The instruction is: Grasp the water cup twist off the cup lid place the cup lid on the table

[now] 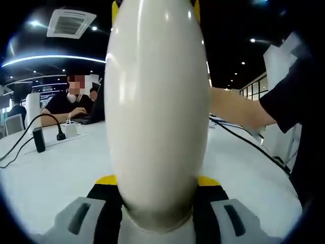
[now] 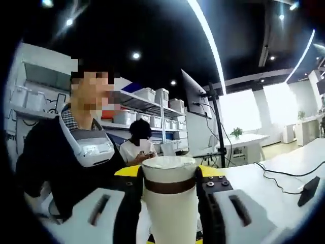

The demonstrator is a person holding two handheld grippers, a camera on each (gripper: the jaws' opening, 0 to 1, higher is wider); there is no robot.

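The white water cup (image 1: pixel 157 107) stands close in the left gripper view, the left gripper (image 1: pixel 157 213) jaws closed on its body. The right gripper (image 2: pixel 169 203) jaws clamp the cup lid (image 2: pixel 169 203); behind lies the white surface (image 2: pixel 284 170)

I counted one water cup (image 1: pixel 158 109) clamped in my left gripper (image 1: pixel 157 203), and one cup lid (image 2: pixel 169 179) pinched in my right gripper (image 2: pixel 170 203). On the table (image 1: pixel 61 168) sat one black adapter (image 1: pixel 38 139) near its far left edge. Two people sat behind that table, and one monitor (image 2: pixel 193 94) stood on a pole.
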